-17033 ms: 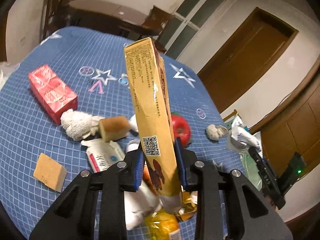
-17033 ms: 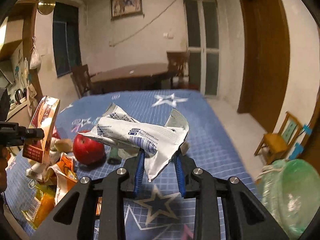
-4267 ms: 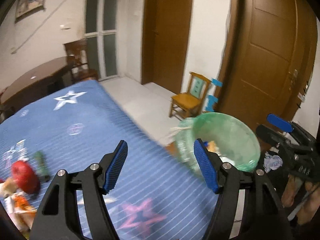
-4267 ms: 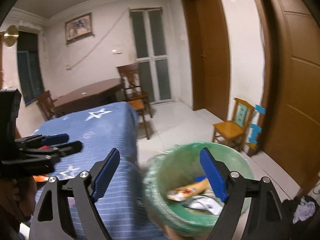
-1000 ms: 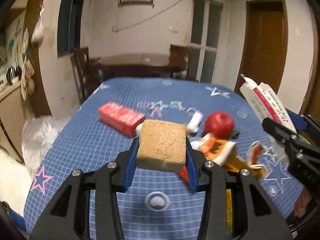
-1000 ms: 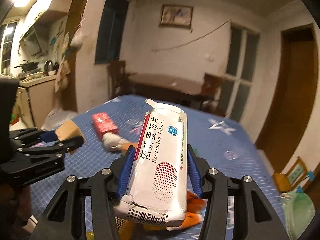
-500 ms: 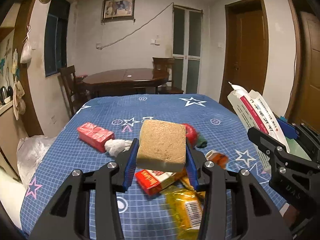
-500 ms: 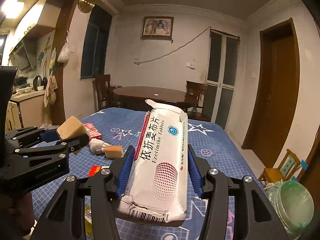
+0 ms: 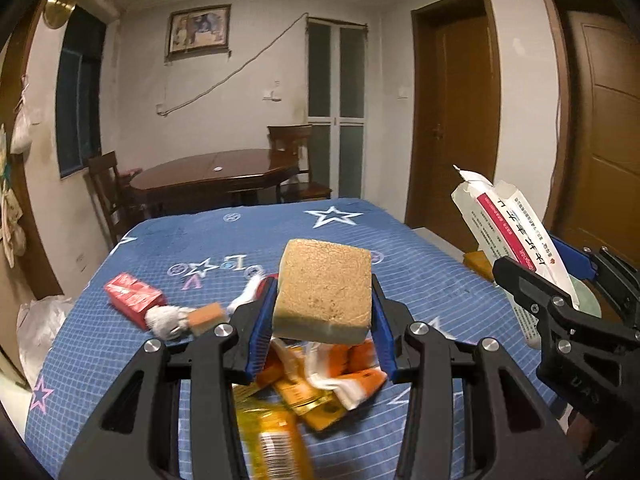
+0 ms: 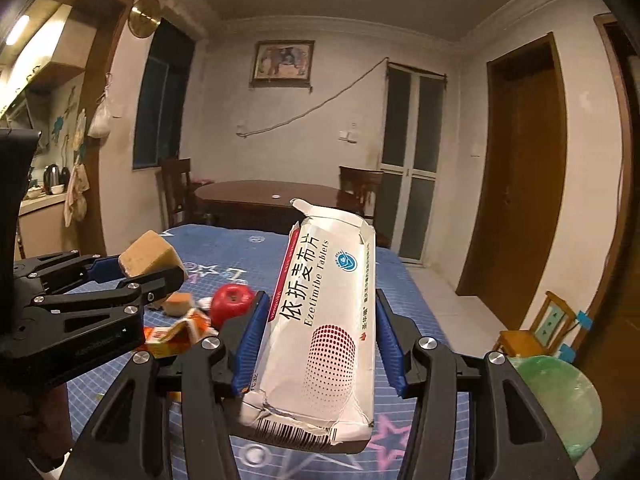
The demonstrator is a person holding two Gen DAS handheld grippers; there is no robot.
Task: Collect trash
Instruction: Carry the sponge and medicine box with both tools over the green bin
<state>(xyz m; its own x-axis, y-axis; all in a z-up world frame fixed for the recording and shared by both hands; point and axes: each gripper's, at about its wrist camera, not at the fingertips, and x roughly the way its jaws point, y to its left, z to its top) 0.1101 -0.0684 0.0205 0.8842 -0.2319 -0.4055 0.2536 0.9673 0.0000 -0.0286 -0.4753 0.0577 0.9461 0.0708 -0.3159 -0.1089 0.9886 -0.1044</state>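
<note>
My left gripper (image 9: 323,322) is shut on a tan sponge block (image 9: 324,290) and holds it above the blue star-patterned table (image 9: 416,280). My right gripper (image 10: 318,342) is shut on a white tablet box (image 10: 324,328) with a torn open top. In the left wrist view the tablet box (image 9: 516,236) and right gripper show at the right. In the right wrist view the sponge (image 10: 150,258) shows at the left. A green-lined trash bin (image 10: 564,396) stands at the lower right, beside the table.
On the table lie orange and yellow wrappers (image 9: 316,384), a red box (image 9: 134,294), a white cloth wad (image 9: 168,318), a small sponge piece (image 9: 206,316) and a red apple (image 10: 232,300). A wooden table and chairs stand behind. A small wooden chair (image 10: 536,330) is by the bin.
Both grippers have lifted and tilted up with their loads. The table items have slid lower in both views, and the bin shows more at the right wrist view's lower right.
</note>
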